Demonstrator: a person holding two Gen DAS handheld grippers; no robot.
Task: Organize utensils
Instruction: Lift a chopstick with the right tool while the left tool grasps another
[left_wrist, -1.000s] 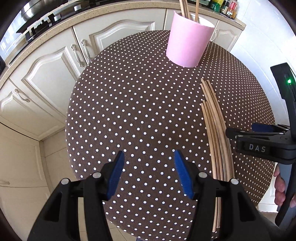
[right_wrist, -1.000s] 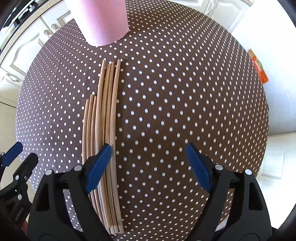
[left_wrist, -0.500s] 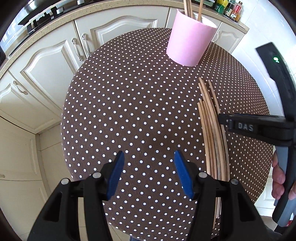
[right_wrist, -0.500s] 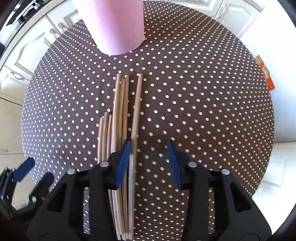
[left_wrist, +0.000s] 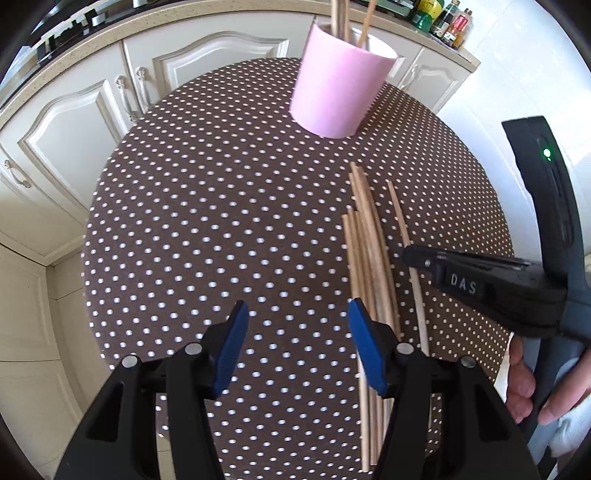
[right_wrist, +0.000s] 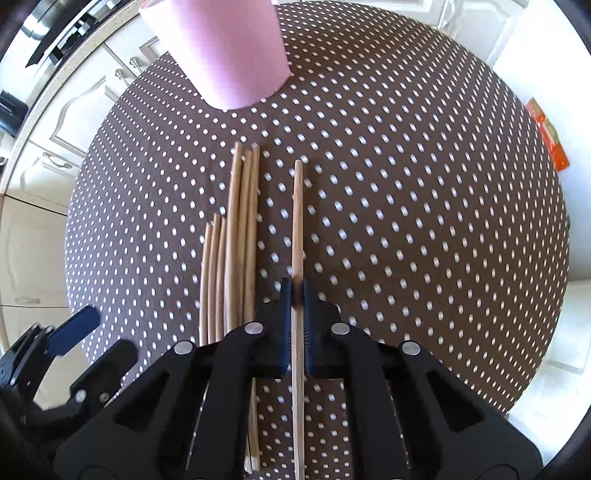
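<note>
Several wooden chopsticks (right_wrist: 236, 236) lie side by side on the round polka-dot table (right_wrist: 406, 221); they also show in the left wrist view (left_wrist: 365, 251). My right gripper (right_wrist: 297, 291) is shut on one chopstick (right_wrist: 297, 221), which sits a little to the right of the bundle; from the left wrist view the right gripper (left_wrist: 406, 256) pinches that chopstick (left_wrist: 400, 221). A pink cup (left_wrist: 338, 92) with a few chopsticks standing in it is at the table's far side, also in the right wrist view (right_wrist: 221, 51). My left gripper (left_wrist: 295, 332) is open and empty above the table's near part, left of the bundle.
Cream kitchen cabinets (left_wrist: 74, 122) curve round the table's far and left sides. Bottles (left_wrist: 443, 22) stand on the counter at the back right. An orange object (right_wrist: 546, 136) lies on the floor beyond the table's right edge.
My right gripper has closed from open onto one chopstick at the right edge of the bundle and drawn it slightly right, apart from the rest. The left gripper has stayed open.
</note>
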